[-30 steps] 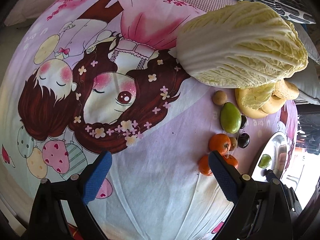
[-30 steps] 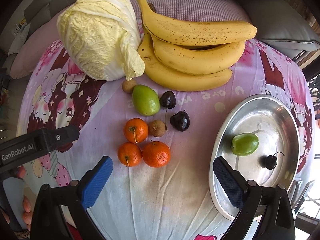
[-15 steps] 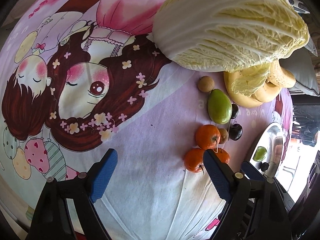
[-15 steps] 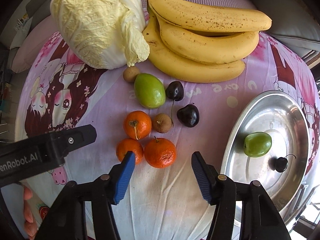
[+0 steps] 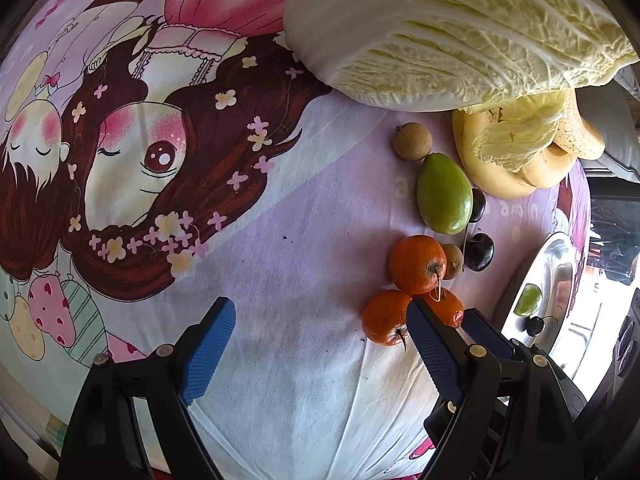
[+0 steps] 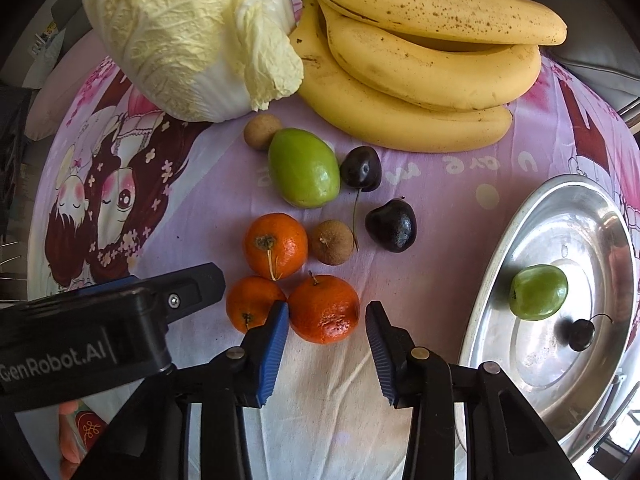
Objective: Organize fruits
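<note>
Three tangerines lie on the cartoon-print cloth. My right gripper (image 6: 326, 320) points down over the front one (image 6: 324, 308), which sits between its blue pads. Its jaws are closing, and a small gap still shows on the right side. My left gripper (image 5: 320, 312) stands open over bare cloth, its right finger beside the left tangerine (image 5: 386, 316). Behind the tangerines lie a green fruit (image 6: 304, 168), two dark cherries (image 6: 392, 226) and two brown longans (image 6: 332, 242). The steel tray (image 6: 580, 232) at the right holds a green fruit (image 6: 540, 292) and a cherry (image 6: 582, 334).
A bunch of bananas (image 6: 420, 68) and a napa cabbage (image 6: 188, 32) lie at the back of the cloth. The left gripper's black body (image 6: 120, 320) sits close to the left of the tangerines. Grey cushions border the far edge.
The right gripper's jaws have narrowed a great deal and sunk toward the front tangerine. The left gripper has come down and closer to the fruits, its jaws a little narrower.
</note>
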{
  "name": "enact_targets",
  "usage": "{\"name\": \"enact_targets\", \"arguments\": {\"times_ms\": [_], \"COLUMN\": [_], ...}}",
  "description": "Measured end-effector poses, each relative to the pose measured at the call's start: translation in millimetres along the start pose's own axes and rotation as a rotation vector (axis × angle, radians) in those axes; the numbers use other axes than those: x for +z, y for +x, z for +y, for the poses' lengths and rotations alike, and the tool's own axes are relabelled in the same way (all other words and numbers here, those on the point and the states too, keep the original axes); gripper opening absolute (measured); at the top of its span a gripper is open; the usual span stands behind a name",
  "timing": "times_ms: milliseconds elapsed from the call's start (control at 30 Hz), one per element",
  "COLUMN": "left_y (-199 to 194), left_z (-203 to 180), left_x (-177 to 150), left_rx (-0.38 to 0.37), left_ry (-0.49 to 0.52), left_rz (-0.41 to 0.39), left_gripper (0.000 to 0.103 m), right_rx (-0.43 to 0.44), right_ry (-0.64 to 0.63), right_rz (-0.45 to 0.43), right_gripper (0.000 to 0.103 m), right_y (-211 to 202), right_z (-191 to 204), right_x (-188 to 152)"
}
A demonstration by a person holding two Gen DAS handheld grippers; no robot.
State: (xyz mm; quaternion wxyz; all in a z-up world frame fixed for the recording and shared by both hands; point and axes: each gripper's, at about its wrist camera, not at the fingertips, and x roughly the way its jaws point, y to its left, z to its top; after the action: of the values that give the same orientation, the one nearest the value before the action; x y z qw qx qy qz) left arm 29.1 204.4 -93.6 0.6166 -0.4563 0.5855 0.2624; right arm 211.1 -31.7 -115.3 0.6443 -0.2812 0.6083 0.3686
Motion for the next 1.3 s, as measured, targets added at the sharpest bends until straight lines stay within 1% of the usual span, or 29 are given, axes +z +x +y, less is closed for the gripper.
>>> {"name": "enact_targets", "arguments": {"times_ms": [200,233,400,533,567,600,667,767,900,933,1000,1033,1067,1100,1233,1300], "left_y": [10,10,8,10,12,13,17,24,33,35,39,41,45,47,54,55], "left_z": [-1,-3,-15,-27,-30,-33,-39,-50,-65,-68,-74,-77,-80,-83,-90,-92], "left_x": [-1,-1,-5,-9,-9,-10,-12,-15,-19,-20,-21,-22,-23,-24,-27,-27], "left_rx": [-0.010,-0.012,-0.018,-0.014,-0.012,-0.011,-0.013,-0.017,-0.011,-0.012,-0.011,-0.012,-0.013,-0.017,-0.015,-0.001], "left_ry": [0.004,0.005,0.017,0.034,0.035,0.035,0.037,0.047,0.063,0.064,0.066,0.068,0.071,0.074,0.075,0.076], "left_rz": [0.004,0.005,0.008,0.009,0.007,0.008,0.018,0.025,0.040,0.042,0.045,0.047,0.050,0.053,0.047,0.045], "left_gripper": [0.088,0.088,0.088,0.088,0.086,0.080,0.074,0.073,0.060,0.059,0.049,0.047,0.041,0.038,0.038,0.037], "right_rx": [0.008,0.010,0.007,0.018,0.022,0.024,0.020,0.026,0.038,0.040,0.045,0.048,0.051,0.052,0.058,0.061], "right_ry": [0.000,-0.002,-0.012,0.003,0.006,0.006,0.004,0.013,0.017,0.016,0.016,0.018,0.019,0.018,0.017,0.017], "right_rz": [0.003,0.002,0.009,0.006,0.005,0.002,0.000,0.000,0.003,0.004,0.004,0.005,0.006,0.006,0.010,0.011], "right_gripper": [0.042,0.040,0.040,0.038,0.037,0.037,0.037,0.037,0.037,0.037,0.037,0.037,0.037,0.037,0.037,0.037], "right_y": [7,6,4,-3,-3,-5,-7,-8,-8,-7,-6,-7,-7,-6,-1,0], "right_z": [2,2,3,-8,-13,-15,-18,-26,-33,-36,-42,-45,-47,-48,-46,-45], "right_x": [4,4,2,-5,-7,-8,-10,-12,-15,-16,-17,-17,-18,-18,-16,-16]}}
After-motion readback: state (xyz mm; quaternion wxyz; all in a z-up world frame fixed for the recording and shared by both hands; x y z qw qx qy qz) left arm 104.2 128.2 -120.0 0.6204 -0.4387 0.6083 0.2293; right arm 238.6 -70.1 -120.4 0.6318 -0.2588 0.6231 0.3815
